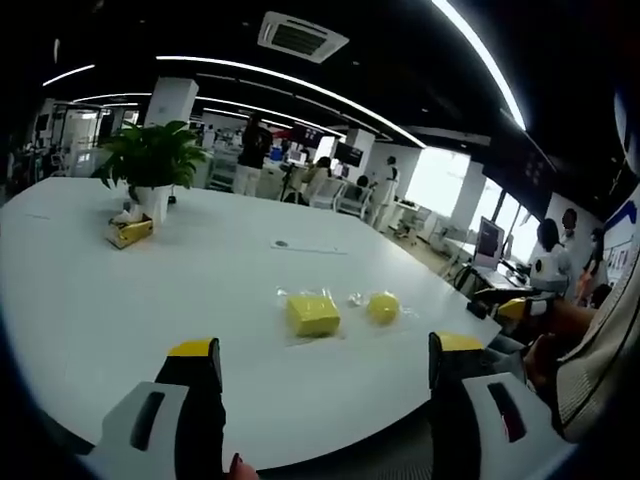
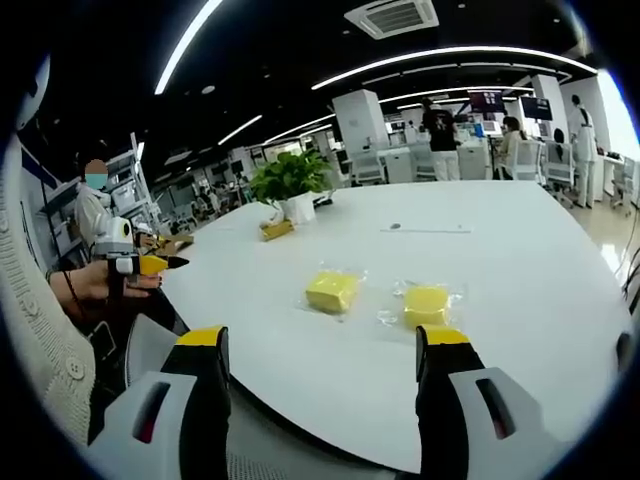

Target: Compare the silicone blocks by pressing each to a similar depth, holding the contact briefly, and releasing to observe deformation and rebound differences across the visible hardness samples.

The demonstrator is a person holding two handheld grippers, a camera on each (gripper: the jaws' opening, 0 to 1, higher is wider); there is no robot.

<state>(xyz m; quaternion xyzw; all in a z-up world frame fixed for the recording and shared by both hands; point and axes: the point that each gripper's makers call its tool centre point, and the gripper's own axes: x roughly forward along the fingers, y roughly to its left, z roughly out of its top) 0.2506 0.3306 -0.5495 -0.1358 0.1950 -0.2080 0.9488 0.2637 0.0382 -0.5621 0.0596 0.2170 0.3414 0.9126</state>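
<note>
Nearest to us in the left gripper view, the left gripper (image 1: 325, 365) rises from the bottom edge with its yellow-tipped jaws spread wide and nothing between them; we hold it low over the near rim of the white table (image 1: 120, 290); past the jaws, just right of centre, a square yellow block (image 1: 312, 314) lies in a clear wrapper, and close to its right a rounder yellow block (image 1: 383, 307) lies in its own wrapper, the two near each other but apart; at upper left a potted plant (image 1: 152, 165) stands with a small yellow box (image 1: 130, 232) at its foot. We see the right gripper (image 2: 322, 355) the same way in the right gripper view, jaws parted and empty at the bottom of the frame; the square block (image 2: 332, 291) sits at centre, the round one (image 2: 426, 304) to its right, just above the right jaw's tip; the plant (image 2: 290, 180) stands behind them at upper centre; at left a hand (image 2: 100, 282) holds the other gripper (image 2: 145, 264), and we cannot tell how its jaws stand from here.
</note>
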